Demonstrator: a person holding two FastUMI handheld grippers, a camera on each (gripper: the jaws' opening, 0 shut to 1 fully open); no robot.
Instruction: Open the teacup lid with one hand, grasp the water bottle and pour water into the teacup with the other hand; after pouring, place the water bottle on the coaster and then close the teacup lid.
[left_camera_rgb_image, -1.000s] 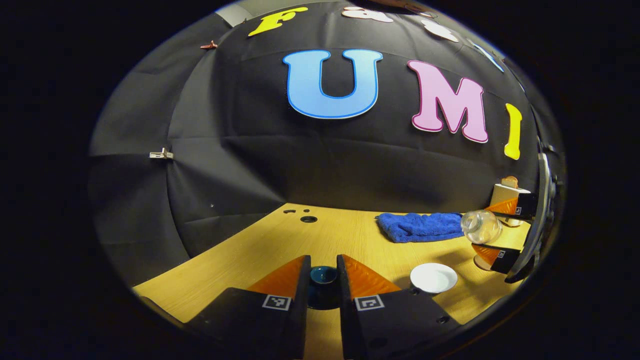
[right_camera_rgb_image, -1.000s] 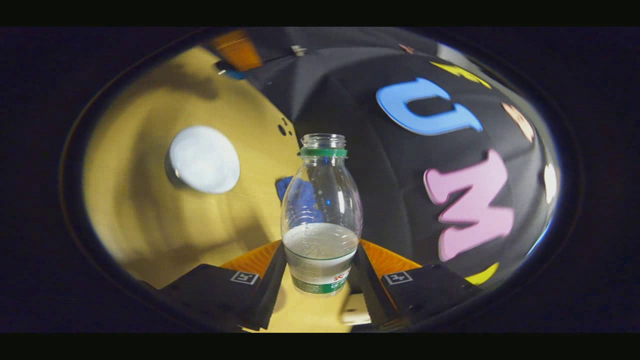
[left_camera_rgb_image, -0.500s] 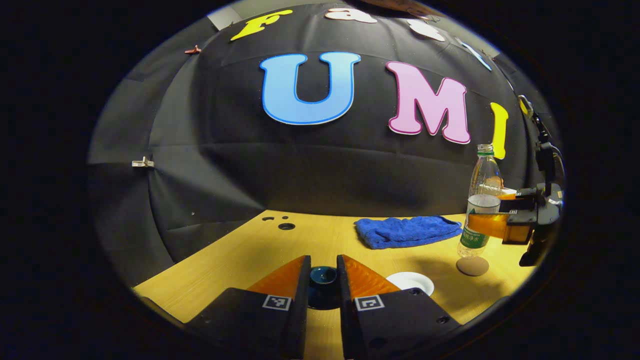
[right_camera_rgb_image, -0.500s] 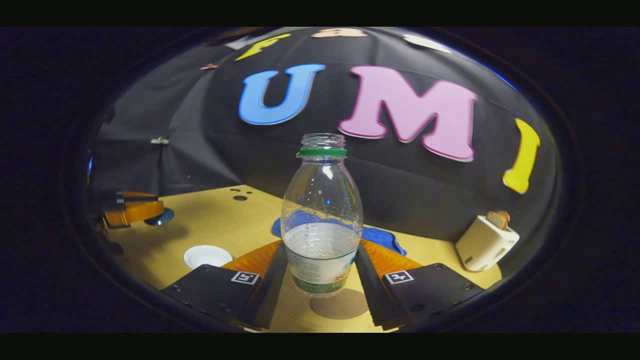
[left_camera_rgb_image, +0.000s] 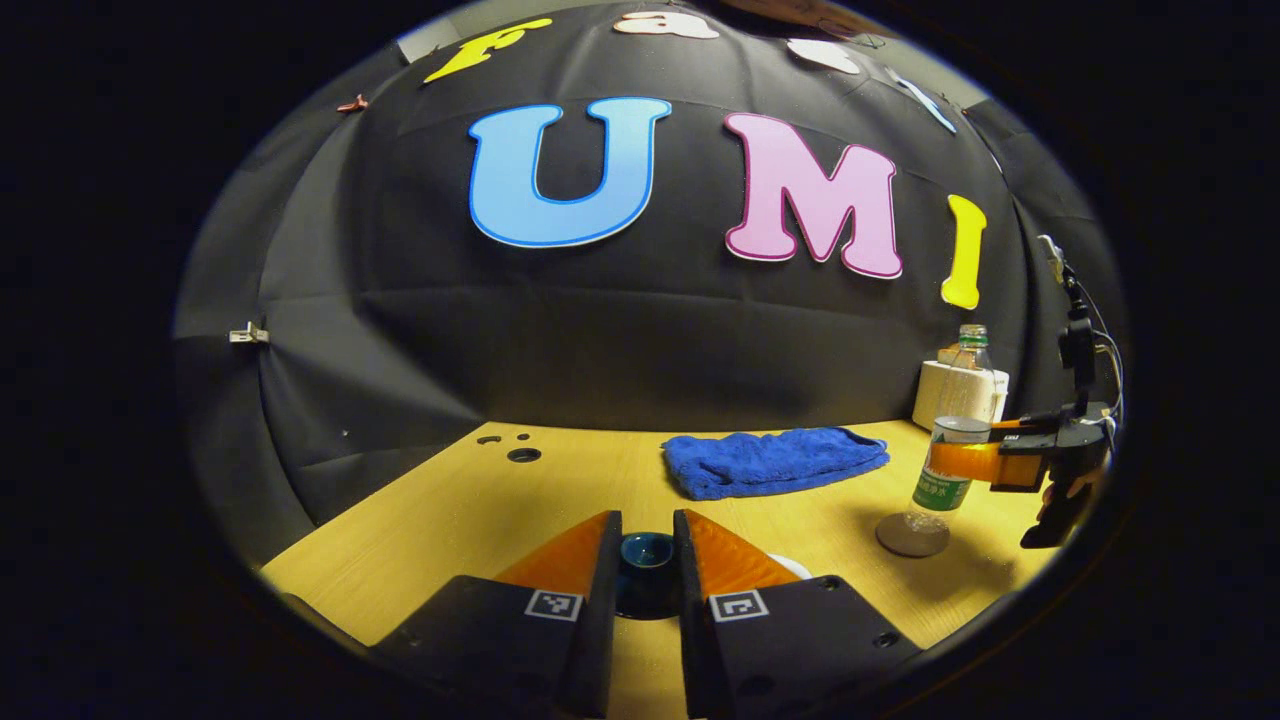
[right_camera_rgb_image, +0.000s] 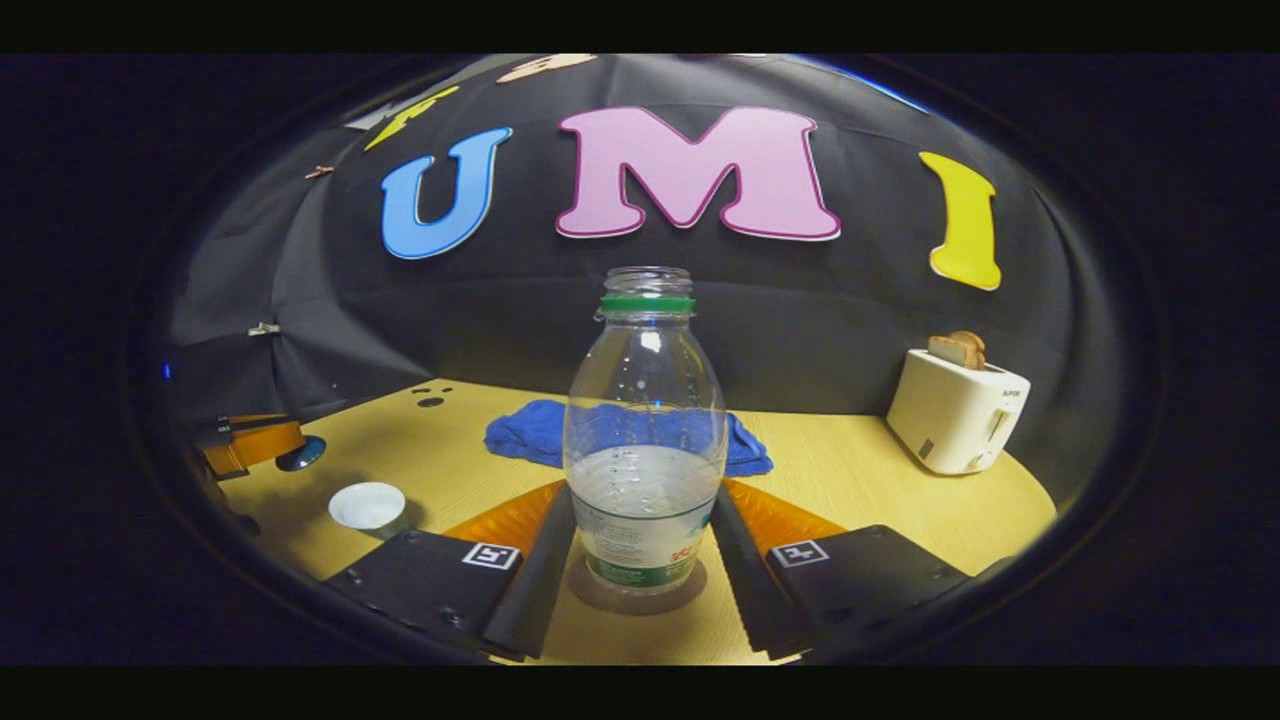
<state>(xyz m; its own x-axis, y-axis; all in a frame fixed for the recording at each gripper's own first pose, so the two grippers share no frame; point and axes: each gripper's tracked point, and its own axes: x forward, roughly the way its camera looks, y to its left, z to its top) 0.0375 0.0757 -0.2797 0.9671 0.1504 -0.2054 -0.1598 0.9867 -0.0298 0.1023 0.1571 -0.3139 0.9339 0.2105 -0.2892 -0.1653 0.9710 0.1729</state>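
My right gripper (right_camera_rgb_image: 640, 545) clamps the water bottle (right_camera_rgb_image: 645, 440) low on its body, both fingers pressed to its sides. The bottle stands upright, uncapped and roughly half full, its base right over the round coaster (right_camera_rgb_image: 640, 598) on the wooden table (right_camera_rgb_image: 860, 480); I cannot tell whether it touches. In the left gripper view, that bottle (left_camera_rgb_image: 950, 440) sits far right above the coaster (left_camera_rgb_image: 912, 535). My left gripper (left_camera_rgb_image: 647, 570) grips the dark teal teacup lid (left_camera_rgb_image: 647, 552) between its closed-in fingers. The white teacup (right_camera_rgb_image: 368, 506) stands open at left, near the left gripper (right_camera_rgb_image: 250, 443). A blue towel (right_camera_rgb_image: 600, 432) lies behind the bottle, and a white toaster (right_camera_rgb_image: 955, 410) holding toast sits at right.
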